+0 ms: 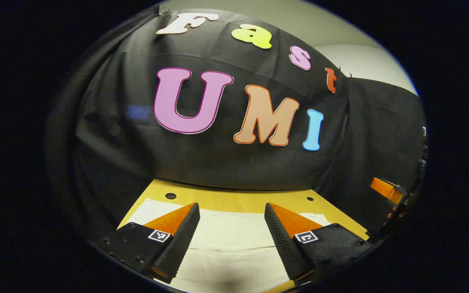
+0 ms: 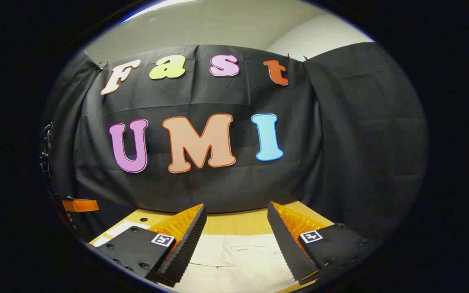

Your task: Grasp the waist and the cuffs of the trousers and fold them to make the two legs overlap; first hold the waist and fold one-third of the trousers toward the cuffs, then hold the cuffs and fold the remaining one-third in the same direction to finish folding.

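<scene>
Ahead of me, black cloth wall point(image 2: 226, 187) hangs behind a wooden table point(image 1: 234, 199) with two small round holes point(image 1: 170, 195) near its far edge. Pale ceiling point(image 2: 218, 28) above the cloth.

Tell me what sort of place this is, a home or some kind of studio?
Most likely a recording booth, not a home. Black cloth hangs as the backdrop, clipped up in front of a plain room wall. A bare wooden table with drilled holes holds only pale trousers, and both grippers, left gripper and right gripper, hover open above them.
</scene>
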Demonstrator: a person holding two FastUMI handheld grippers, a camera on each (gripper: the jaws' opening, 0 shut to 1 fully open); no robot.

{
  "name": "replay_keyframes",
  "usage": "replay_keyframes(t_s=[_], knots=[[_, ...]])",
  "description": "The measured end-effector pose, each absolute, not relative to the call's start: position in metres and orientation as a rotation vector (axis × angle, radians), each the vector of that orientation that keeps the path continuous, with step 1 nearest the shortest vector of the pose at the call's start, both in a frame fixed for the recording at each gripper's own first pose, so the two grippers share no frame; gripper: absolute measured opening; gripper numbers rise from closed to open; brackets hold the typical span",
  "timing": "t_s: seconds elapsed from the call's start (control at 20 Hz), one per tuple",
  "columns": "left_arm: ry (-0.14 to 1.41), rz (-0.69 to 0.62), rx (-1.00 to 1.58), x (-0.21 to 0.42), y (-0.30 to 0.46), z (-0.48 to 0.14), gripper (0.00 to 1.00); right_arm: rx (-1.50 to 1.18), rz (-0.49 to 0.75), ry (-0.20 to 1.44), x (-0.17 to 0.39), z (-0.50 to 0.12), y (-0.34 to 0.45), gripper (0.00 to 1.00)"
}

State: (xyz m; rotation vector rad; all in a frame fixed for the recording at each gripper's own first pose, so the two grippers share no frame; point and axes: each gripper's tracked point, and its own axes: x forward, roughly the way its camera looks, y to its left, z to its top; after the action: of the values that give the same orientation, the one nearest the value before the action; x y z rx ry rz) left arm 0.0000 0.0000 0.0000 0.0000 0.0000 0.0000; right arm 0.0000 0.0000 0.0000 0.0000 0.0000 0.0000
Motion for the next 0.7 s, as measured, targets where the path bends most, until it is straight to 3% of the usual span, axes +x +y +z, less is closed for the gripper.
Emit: replay_keyframes(t_s=[0.5,0.55,0.7], knots=[[0.018,0.131,0.014,-0.011,0.024,-0.017,0.95,-0.037,0.054,0.053,0.011,-0.017,0.005,0.92],[0.021,0.141,0.012,-0.012,0.027,-0.018,0.94,-0.039,0.059,0.052,0.012,-0.016,0.006,0.96],[0.031,0.166,0.025,-0.016,0.034,-0.02,0.95,-0.046,0.071,0.057,0.015,-0.019,0.008,0.96]])
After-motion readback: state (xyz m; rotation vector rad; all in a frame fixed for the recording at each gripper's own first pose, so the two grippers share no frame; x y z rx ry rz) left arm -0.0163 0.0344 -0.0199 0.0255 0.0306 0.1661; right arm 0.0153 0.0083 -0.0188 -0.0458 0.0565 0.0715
